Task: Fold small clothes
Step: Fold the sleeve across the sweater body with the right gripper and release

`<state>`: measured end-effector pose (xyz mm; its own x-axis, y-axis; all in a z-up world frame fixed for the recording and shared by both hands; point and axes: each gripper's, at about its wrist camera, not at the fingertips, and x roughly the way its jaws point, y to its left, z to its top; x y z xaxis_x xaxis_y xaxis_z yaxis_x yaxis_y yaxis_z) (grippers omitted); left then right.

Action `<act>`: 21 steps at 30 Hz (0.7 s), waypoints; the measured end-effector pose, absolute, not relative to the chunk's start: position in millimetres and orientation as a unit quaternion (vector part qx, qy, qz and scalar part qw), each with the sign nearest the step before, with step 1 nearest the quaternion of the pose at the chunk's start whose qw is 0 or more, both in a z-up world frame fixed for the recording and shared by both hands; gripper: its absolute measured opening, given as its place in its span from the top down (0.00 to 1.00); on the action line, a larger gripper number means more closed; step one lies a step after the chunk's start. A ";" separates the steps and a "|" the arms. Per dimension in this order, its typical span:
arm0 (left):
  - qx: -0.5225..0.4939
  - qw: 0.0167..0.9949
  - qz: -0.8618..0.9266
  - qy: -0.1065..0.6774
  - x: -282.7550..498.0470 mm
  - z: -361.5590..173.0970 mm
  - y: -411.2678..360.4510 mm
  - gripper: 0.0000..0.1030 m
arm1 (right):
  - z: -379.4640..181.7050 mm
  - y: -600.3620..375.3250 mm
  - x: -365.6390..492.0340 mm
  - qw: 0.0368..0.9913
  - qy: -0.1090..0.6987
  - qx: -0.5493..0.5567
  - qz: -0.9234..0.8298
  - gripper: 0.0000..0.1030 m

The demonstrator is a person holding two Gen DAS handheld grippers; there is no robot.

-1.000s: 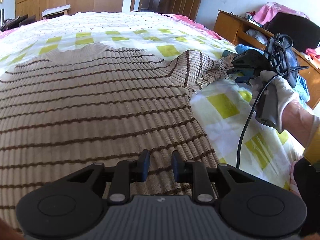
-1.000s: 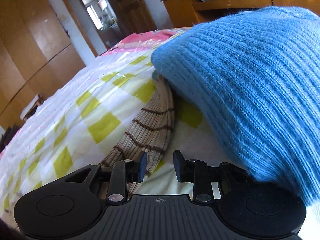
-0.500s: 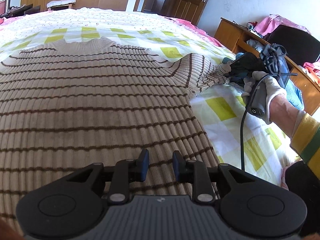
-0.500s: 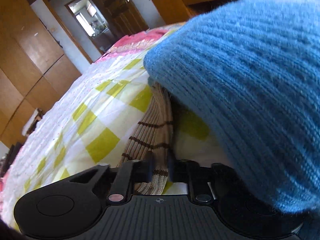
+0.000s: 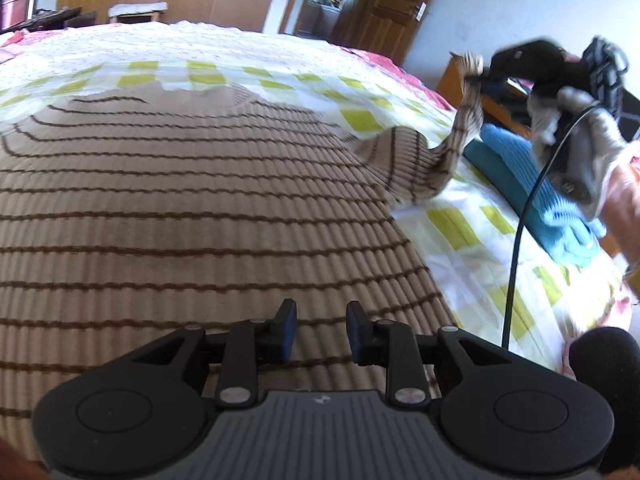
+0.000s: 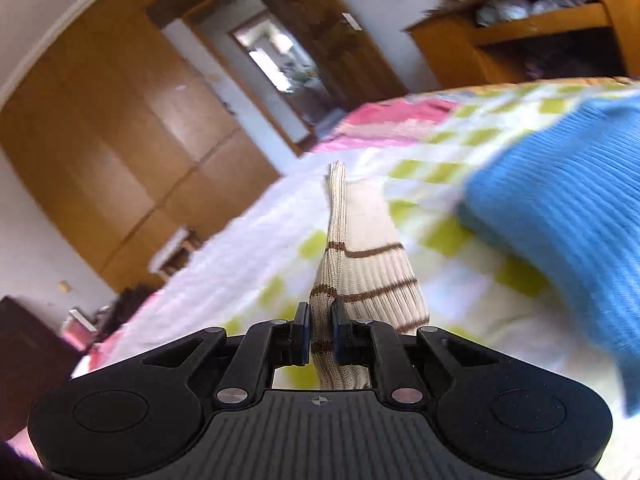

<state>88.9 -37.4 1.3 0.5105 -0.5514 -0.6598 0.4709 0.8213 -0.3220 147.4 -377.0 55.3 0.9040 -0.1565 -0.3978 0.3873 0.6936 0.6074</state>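
Note:
A beige ribbed sweater with thin brown stripes [image 5: 192, 208] lies spread flat on the bed. My left gripper [image 5: 321, 330] is open and empty, low over the sweater's lower part. My right gripper [image 6: 320, 332] is shut on the cuff of the sweater's sleeve [image 6: 340, 264] and holds it lifted off the bed. In the left wrist view the right gripper [image 5: 480, 76] is at the upper right, with the sleeve [image 5: 448, 148] hanging from it down to the shoulder.
The bed has a white quilt with yellow-green squares [image 5: 472, 240]. A folded blue knit garment [image 5: 528, 184] lies at the bed's right edge, also in the right wrist view [image 6: 560, 220]. A wooden shelf unit [image 6: 540, 32] stands beyond it. Wardrobes and a door are at the back.
My right gripper closed on the sleeve cuff beside the blue garment and lifted it up off the bed. My left gripper stayed open over the sweater.

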 end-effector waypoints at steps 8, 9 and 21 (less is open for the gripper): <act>-0.088 0.895 -0.242 0.363 95.4 17.8 13.9 0.66 | 103.3 -249.8 186.0 0.937 0.179 0.301 0.018 0.89; -0.090 0.900 -0.234 0.358 95.5 20.4 20.9 0.66 | 99.8 -231.5 190.3 0.936 0.189 0.295 0.037 0.89; -0.116 0.913 -0.187 0.344 103.4 16.8 72.2 0.64 | 16.4 -90.8 216.1 0.890 0.362 0.210 0.183 0.85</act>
<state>103.4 72.2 16.8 0.6929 -0.4211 -0.5853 0.2609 0.9032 -0.3409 216.1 -90.8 16.4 0.6716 0.4769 -0.5671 -0.1737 0.8454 0.5052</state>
